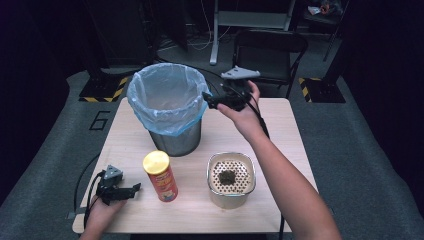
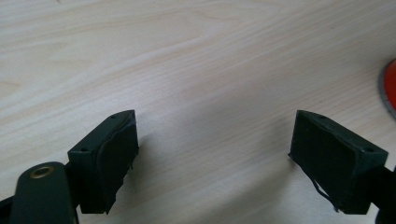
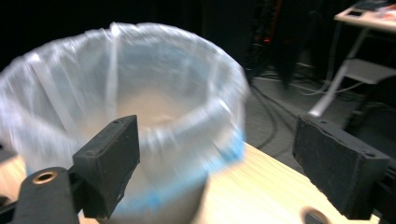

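Observation:
A metal bin [image 1: 175, 137] lined with a pale blue bag [image 1: 167, 95] stands at the back left of the wooden table [image 1: 285, 130]. My right gripper [image 1: 210, 99] hovers at the bin's right rim, open and empty; in the right gripper view the bag [image 3: 140, 107] lies just beyond its spread jaws, blurred. A red can with a yellow lid [image 1: 160, 176] stands at the front. My left gripper [image 1: 135, 189] rests on the table left of the can, open, with bare wood [image 2: 210, 93] between its jaws. The can's red edge [image 2: 390, 88] sits at the right.
A beige box with a perforated top and a dark lump on it [image 1: 231, 179] sits at the front right of the can. A black chair [image 1: 270, 50] and a white desk frame [image 1: 250, 20] stand beyond the table on the grey floor.

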Demonstrator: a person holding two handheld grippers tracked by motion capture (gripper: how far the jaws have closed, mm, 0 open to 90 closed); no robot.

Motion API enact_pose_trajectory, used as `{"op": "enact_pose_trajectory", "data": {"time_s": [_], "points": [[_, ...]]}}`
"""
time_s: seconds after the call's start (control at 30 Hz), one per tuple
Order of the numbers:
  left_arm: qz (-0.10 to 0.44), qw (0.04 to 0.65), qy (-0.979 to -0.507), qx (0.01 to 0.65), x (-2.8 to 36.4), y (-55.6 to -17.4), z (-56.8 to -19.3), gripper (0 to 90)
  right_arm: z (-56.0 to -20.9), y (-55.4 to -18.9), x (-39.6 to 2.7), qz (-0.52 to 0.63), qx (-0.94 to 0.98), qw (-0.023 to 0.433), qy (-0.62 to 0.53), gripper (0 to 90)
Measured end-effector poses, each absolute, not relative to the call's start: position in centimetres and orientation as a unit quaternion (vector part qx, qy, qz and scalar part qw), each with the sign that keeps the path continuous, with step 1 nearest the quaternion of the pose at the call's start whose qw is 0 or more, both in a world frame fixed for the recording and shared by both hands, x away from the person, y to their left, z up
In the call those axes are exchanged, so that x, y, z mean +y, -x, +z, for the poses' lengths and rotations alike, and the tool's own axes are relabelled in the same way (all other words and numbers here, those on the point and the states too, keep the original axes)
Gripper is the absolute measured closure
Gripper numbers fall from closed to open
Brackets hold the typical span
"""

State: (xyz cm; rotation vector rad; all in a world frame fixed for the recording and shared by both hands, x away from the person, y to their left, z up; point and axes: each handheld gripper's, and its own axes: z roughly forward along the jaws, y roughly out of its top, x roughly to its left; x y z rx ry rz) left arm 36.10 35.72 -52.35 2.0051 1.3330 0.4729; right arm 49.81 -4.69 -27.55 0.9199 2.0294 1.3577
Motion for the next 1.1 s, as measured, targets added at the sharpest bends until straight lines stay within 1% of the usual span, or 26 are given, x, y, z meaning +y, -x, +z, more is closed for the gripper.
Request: {"op": "enact_pose_trajectory", "data": {"time_s": [0.1, 0.23, 0.27, 0.3, 0.4, 0.43, 0.47, 0.5, 0.53, 0.57, 0.6, 0.67, 0.8, 0.83, 0.87, 0.93, 0.97, 1.0, 1.1], "points": [[0.173, 0.359, -0.761, 0.513, 35.6, -35.8, -51.9, 14.6, -28.8, -47.8, -7.1, 0.501, 0.747, 0.279, -0.337, 18.3], [0.170, 0.373, -0.758, 0.507, 35.5, -35.4, -51.2, 14.3, -31.3, -45.4, -10.3, 0.498, 0.742, 0.282, -0.348, 19.5], [0.170, 0.373, -0.758, 0.507, 35.5, -35.4, -51.2, 14.1, -31.3, -45.4, -10.3, 0.498, 0.742, 0.282, -0.348, 19.5], [0.169, 0.382, -0.758, 0.500, 35.2, -35.3, -50.5, 13.6, -32.5, -44.1, -11.7, 0.489, 0.741, 0.285, -0.361, 19.8], [0.169, 0.385, -0.764, 0.489, 35.1, -35.1, -50.1, 13.2, -33.3, -43.2, -12.8, 0.485, 0.738, 0.289, -0.370, 20.2], [0.170, 0.396, -0.764, 0.481, 34.7, -34.8, -49.6, 13.1, -34.2, -42.3, -14.0, 0.485, 0.734, 0.287, -0.381, 20.7], [0.170, 0.396, -0.764, 0.481, 34.7, -34.8, -49.6, 12.8, -34.2, -42.3, -14.0, 0.485, 0.734, 0.287, -0.381, 20.7], [0.165, 0.401, -0.768, 0.472, 34.6, -34.6, -49.1, 12.3, -34.9, -41.4, -15.0, 0.479, 0.731, 0.295, -0.387, 20.8], [0.165, 0.401, -0.768, 0.472, 34.6, -34.6, -49.1, 12.1, -34.9, -41.4, -15.0, 0.479, 0.731, 0.295, -0.387, 20.8], [0.162, 0.411, -0.767, 0.466, 34.3, -34.4, -48.6, 11.8, -35.6, -40.5, -16.0, 0.472, 0.726, 0.309, -0.393, 21.3], [0.161, 0.416, -0.764, 0.466, 34.1, -34.3, -48.5, 11.7, -36.0, -40.0, -16.5, 0.469, 0.724, 0.312, -0.398, 21.3], [0.153, 0.415, -0.769, 0.461, 34.1, -34.2, -48.0, 11.6, -36.6, -39.4, -17.5, 0.465, 0.719, 0.319, -0.406, 21.3], [0.148, 0.433, -0.764, 0.456, 33.8, -33.6, -47.4, 11.6, -37.8, -38.5, -19.2, 0.456, 0.709, 0.323, -0.429, 21.3], [0.144, 0.437, -0.767, 0.446, 33.7, -33.2, -47.2, 11.6, -38.3, -38.1, -19.7, 0.457, 0.704, 0.323, -0.438, 21.3], [0.144, 0.442, -0.774, 0.431, 33.5, -32.8, -46.9, 11.6, -39.7, -37.4, -20.7, 0.457, 0.690, 0.331, -0.454, 22.1], [0.142, 0.449, -0.773, 0.426, 33.1, -32.4, -46.8, 11.6, -40.2, -37.2, -20.9, 0.455, 0.687, 0.337, -0.455, 22.2], [0.138, 0.450, -0.776, 0.420, 32.9, -32.2, -46.7, 11.6, -41.4, -37.0, -21.3, 0.446, 0.689, 0.340, -0.460, 22.2], [0.134, 0.456, -0.780, 0.408, 32.5, -32.0, -46.7, 11.6, -42.7, -36.8, -21.6, 0.437, 0.690, 0.339, -0.468, 22.2], [0.125, 0.456, -0.790, 0.391, 31.6, -31.8, -46.8, 11.4, -44.2, -36.7, -22.0, 0.425, 0.692, 0.333, -0.479, 22.9]]}}
